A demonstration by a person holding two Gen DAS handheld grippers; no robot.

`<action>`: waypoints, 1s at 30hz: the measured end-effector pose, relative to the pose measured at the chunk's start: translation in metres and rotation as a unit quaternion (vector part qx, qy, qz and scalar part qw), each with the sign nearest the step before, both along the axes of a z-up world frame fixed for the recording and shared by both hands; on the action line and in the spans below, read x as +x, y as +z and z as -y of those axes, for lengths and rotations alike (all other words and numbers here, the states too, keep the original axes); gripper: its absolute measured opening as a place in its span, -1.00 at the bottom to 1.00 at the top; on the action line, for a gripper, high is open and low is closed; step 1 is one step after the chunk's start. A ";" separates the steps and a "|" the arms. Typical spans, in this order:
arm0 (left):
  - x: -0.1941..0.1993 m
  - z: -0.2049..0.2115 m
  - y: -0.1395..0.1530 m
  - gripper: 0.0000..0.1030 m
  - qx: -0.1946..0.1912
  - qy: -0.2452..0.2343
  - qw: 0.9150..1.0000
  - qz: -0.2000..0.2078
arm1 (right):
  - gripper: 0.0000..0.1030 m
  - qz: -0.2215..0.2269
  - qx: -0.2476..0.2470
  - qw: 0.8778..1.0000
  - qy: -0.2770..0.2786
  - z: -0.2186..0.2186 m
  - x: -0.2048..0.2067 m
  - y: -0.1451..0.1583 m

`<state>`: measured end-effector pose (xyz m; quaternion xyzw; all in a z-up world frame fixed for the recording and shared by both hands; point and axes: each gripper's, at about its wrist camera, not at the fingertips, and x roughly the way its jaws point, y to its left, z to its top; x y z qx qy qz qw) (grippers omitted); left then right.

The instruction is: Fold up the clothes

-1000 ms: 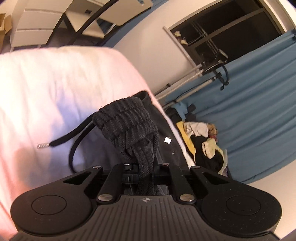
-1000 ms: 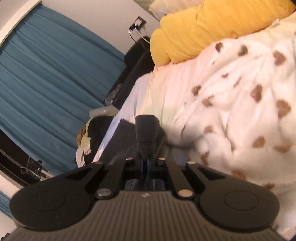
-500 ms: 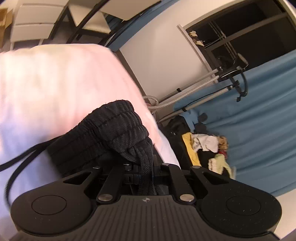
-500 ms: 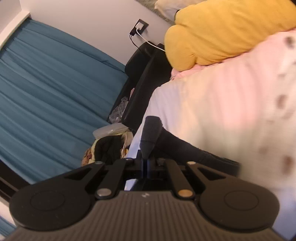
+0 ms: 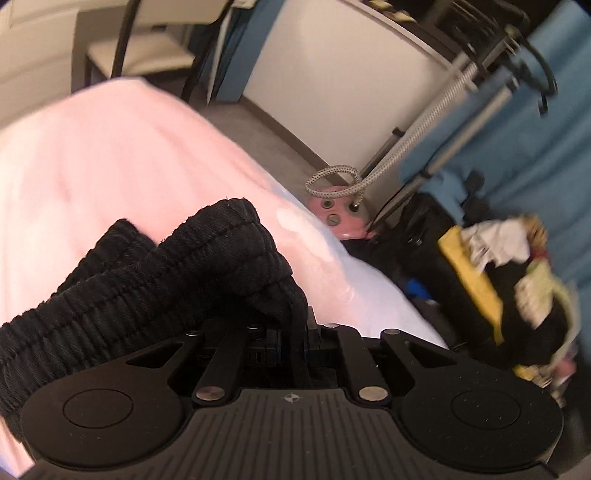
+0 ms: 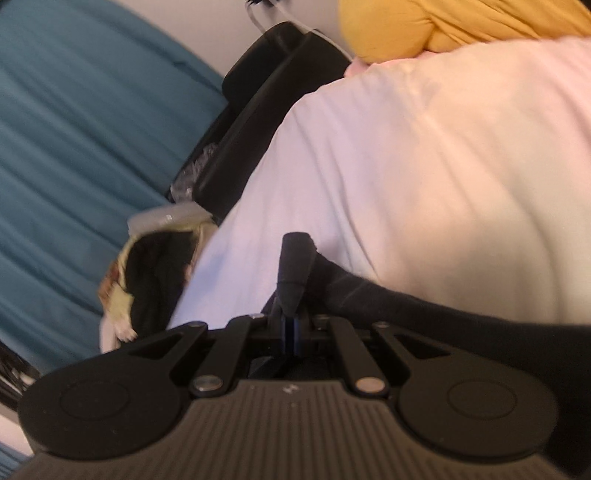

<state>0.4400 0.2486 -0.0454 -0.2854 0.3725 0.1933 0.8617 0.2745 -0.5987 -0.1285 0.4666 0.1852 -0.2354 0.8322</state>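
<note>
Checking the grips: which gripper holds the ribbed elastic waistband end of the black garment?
The left gripper: thick ribbed waistband bunches there. The right gripper pinches smooth, thin fabric.

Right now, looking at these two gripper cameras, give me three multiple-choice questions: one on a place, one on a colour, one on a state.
1. Where does the pile of mixed clothes lie?
A. On the floor beside the bed
B. On the bed
C. On a chair

2. What colour is the pillow?
A. Green
B. Yellow
C. Red

3. How is the left gripper?
A. Open and empty
B. Open over a sock
C. Shut on the black garment

A: the pile sits beyond the bed's edge. B: it is mustard yellow. C: ribbed black fabric is pinched in it.
</note>
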 end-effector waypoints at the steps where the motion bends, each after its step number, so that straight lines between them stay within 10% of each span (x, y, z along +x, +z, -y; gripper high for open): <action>1: -0.001 0.006 0.002 -0.76 0.021 -0.013 1.000 0.000 | -0.89 -0.009 -0.016 1.000 0.011 -0.001 0.003 0.004; 4: -0.011 0.021 0.011 -0.50 0.066 -0.049 0.997 0.015 | -0.70 -0.032 -0.073 0.995 0.053 -0.007 0.010 0.016; 6: -0.026 0.032 0.020 0.12 0.081 -0.076 0.993 0.039 | 0.08 -0.028 -0.099 0.992 0.067 -0.013 0.004 0.026; 8: -0.049 0.047 0.031 0.32 0.090 -0.098 0.988 0.074 | 0.32 -0.017 -0.113 0.992 0.059 -0.025 -0.012 0.037; 20: -0.229 0.177 0.013 0.62 0.054 -0.233 0.959 0.150 | 0.33 0.053 -0.052 0.995 0.070 -0.123 -0.118 0.067; 25: -0.277 0.200 -0.032 0.62 -0.009 -0.277 0.955 0.108 | 0.44 0.061 0.092 0.990 0.087 -0.126 -0.142 0.047; 30: -0.293 0.219 -0.036 0.62 0.069 -0.316 0.941 0.095 | 0.53 0.039 0.197 0.980 -0.017 -0.105 -0.181 0.014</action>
